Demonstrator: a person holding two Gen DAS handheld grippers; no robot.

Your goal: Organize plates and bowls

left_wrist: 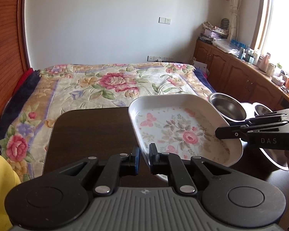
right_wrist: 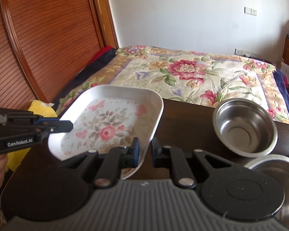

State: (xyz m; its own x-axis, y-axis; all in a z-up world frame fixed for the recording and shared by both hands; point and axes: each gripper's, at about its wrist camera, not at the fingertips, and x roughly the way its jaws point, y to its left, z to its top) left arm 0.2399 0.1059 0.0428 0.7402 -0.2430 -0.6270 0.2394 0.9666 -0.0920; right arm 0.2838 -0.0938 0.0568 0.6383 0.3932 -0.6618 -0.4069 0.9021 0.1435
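Midway, both the left gripper (left_wrist: 144,156) and right gripper (right_wrist: 145,150) clench the floral plate's (left_wrist: 175,130) rim above the table (left_wrist: 90,130), steel bowls (right_wrist: 244,127) unstacked beside it.

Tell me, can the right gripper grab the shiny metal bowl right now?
Probably not yet. The right gripper is busy holding the rim of the flowered dish. The metal bowl sits uncovered on the table just right of it, so nothing else blocks the way.

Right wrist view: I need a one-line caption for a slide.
Both tools, right and left, grip opposite rims of a floral plate beside a steel bowl.
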